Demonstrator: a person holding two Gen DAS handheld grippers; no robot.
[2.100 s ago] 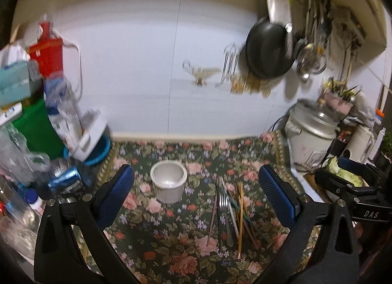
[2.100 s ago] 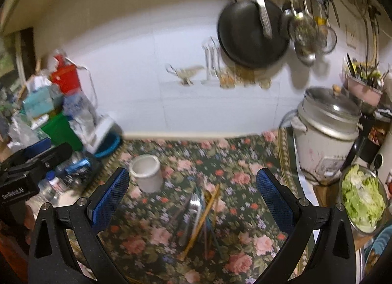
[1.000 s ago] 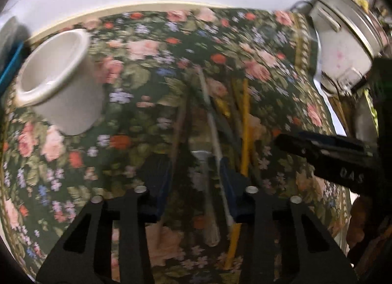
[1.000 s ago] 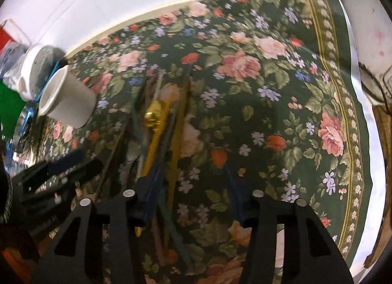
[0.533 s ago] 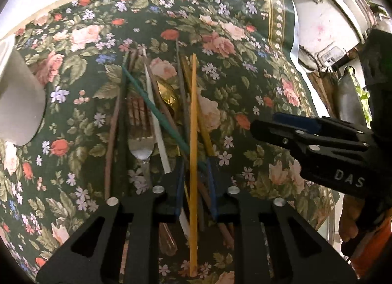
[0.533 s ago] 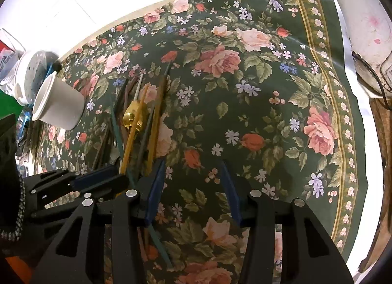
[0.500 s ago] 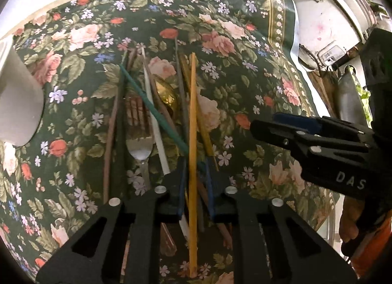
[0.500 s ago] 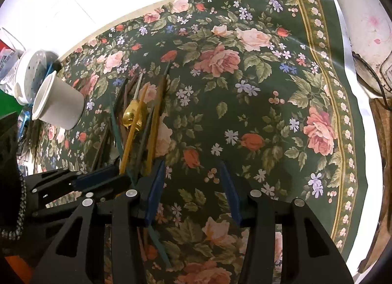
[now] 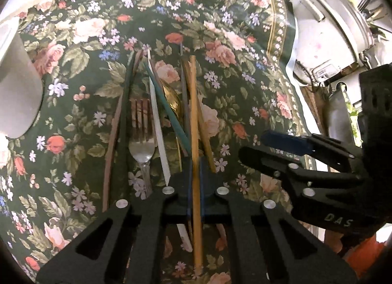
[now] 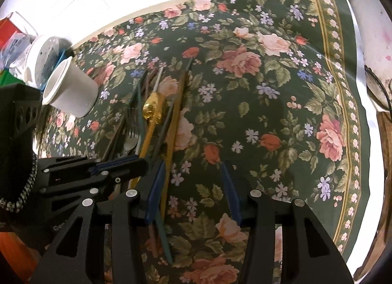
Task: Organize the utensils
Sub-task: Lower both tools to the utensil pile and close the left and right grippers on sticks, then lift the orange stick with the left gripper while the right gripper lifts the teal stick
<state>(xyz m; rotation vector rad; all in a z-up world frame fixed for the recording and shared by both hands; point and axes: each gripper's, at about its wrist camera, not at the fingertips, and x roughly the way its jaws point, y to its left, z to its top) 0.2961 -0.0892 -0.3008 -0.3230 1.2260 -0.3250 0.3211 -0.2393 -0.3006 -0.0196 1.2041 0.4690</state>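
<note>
Jaws of the left gripper [image 9: 194, 186] now pinched on one yellow chopstick [image 9: 194, 117] in the utensil pile on the floral cloth [image 9: 220, 26] — wide half a second back — so ready for lifting toward the white cup [image 10: 69, 90], right gripper [image 10: 193, 190] half-open and empty.

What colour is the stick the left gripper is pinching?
The chopstick is yellow-orange, clearest in the left wrist view, between the left gripper pads.
</note>
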